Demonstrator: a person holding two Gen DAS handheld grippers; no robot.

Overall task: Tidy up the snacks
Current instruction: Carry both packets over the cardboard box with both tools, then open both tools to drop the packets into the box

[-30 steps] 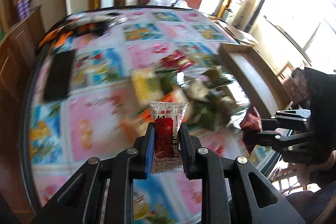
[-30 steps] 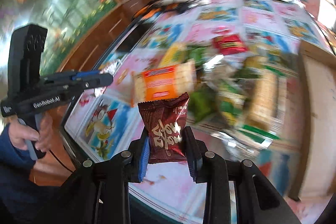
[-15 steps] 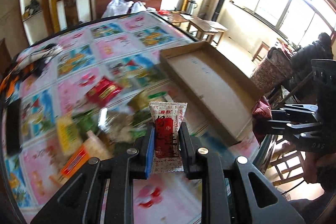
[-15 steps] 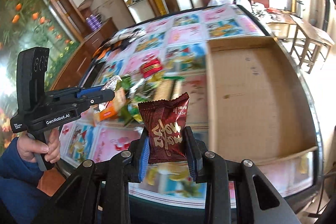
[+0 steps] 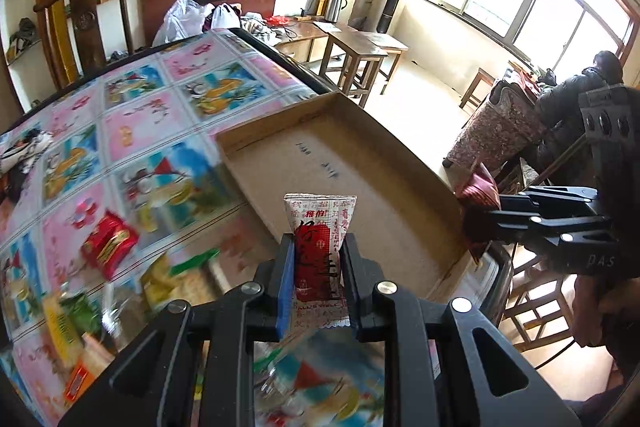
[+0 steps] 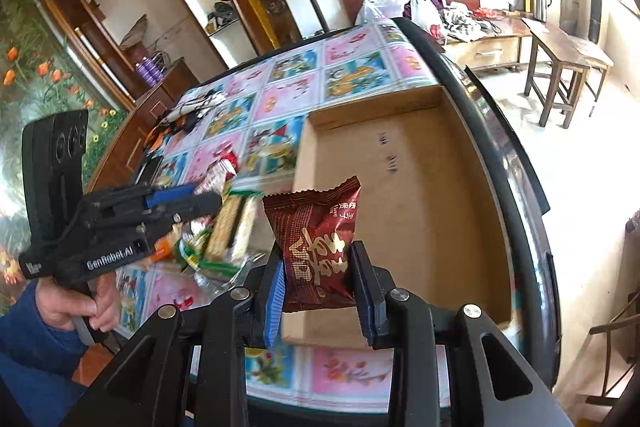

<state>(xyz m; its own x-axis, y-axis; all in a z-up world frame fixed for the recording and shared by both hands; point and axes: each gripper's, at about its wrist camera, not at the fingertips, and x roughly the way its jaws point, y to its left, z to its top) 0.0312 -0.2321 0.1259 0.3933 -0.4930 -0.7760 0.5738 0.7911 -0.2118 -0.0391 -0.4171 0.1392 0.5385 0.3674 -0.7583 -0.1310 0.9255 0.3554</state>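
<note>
Partly hidden, the white-and-red sachet (image 5: 318, 259) shows only its top and bottom edge; its middle sits between the pads of the left gripper (image 5: 316, 281), which is clamped narrow on it and holds it upright. Its small print is too blurred to read. In the right wrist view the brown packet (image 6: 320, 251) is pinched in the same way by the right gripper (image 6: 320, 291), jaws narrow on its lower half, the top tilted a little to the right. In the left wrist view only a dark red corner of this packet shows at the right gripper's tip, near the right wall of the box.

Both snacks hang above the near end of the cardboard box (image 6: 420, 187), which lies flat on the table (image 5: 132, 131) at its right edge, with some faint dark marks on its floor. The sachet is over the box's near left part, the packet over its near edge.

Left of the box lies a pile of snacks (image 6: 224, 231), smeared by motion, so single wrappers are hard to tell; one red pack (image 5: 110, 243) stands out. A hand (image 6: 76, 303) in a blue sleeve grips the left gripper's handle, cut off by the frame.
</note>
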